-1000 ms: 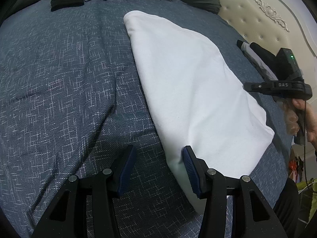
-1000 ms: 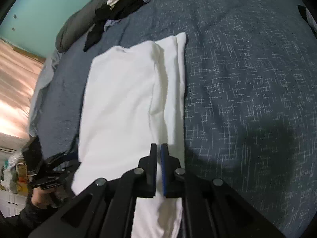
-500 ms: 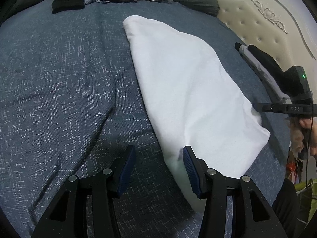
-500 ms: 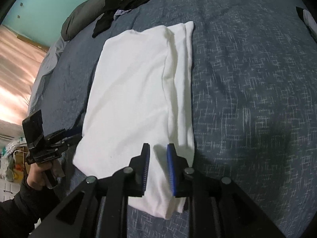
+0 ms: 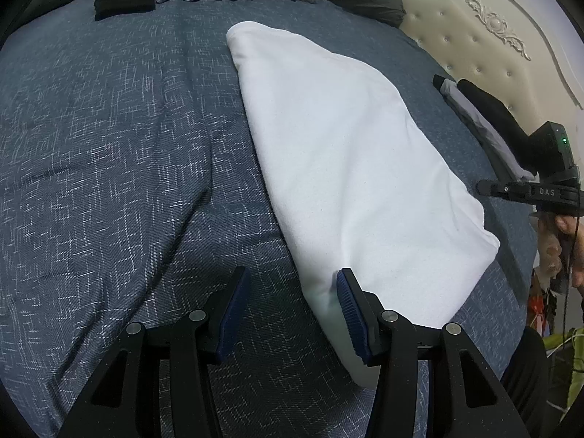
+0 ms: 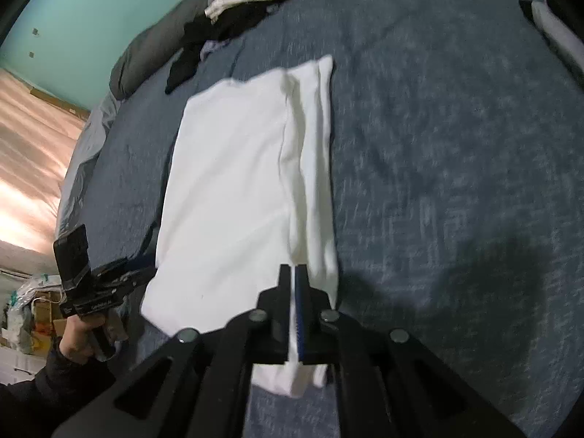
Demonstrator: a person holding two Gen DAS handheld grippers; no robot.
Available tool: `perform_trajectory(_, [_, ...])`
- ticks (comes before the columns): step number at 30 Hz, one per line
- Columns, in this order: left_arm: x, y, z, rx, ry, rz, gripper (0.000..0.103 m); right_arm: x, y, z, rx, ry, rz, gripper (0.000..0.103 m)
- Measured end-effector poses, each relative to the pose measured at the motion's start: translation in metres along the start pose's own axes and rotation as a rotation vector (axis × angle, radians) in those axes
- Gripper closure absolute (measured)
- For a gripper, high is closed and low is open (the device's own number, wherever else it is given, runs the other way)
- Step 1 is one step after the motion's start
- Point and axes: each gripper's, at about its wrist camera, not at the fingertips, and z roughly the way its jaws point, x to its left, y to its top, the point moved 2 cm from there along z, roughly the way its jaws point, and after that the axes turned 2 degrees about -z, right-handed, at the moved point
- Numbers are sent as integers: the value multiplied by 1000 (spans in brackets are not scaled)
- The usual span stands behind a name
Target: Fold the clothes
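The white garment (image 5: 350, 168) lies folded into a long rectangle on the blue bedspread (image 5: 109, 146). The left gripper (image 5: 290, 299) sits low over the garment's near left corner, jaws spread wide; its right pad (image 5: 346, 299) touches the cloth edge, its left pad (image 5: 233, 303) is over bare bedspread. The right gripper (image 6: 294, 284) is at the garment's near right corner, jaws pressed together, with white cloth visible between the pads. In the right wrist view, a hand (image 6: 78, 335) in a dark sleeve (image 6: 43, 383) holds the left gripper's handle beside the garment's left edge.
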Motion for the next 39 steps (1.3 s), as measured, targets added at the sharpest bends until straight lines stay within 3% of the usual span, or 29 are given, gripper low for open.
perform_trajectory(2, [-3,1,2,0,0,1,50,3,-3,4,20,-7,-9,69])
perform_trajectory(4, [-5,2,4,0,1,2,50,4,-4,6,21,1,-11,69])
perform_trajectory(5, [-6,3,6,0,1,2,50,4,-5,8,23,-4,-19,70])
perform_trajectory(8, [-10,4,9,0,2,3,50,3,-8,11,32,-8,-27,96])
perform_trajectory(19, [-24,5,18,4,-2,7,50,-23,-15,21,32,19,64,100])
perform_trajectory(27, [-14,-19,-33,-13,8,48,50,-8,-19,4,24,-106,15,94])
perform_trajectory(32, [-8,-33,-66,-24,15,74,50,21,-20,-14,-39,-50,-27,94])
perform_trajectory(35, [-4,-42,-85,-31,19,89,50,39,-25,-2,-6,-23,-60,94])
perform_trajectory(39, [-10,-64,-108,-9,25,90,50,38,-40,17,42,-73,-64,94])
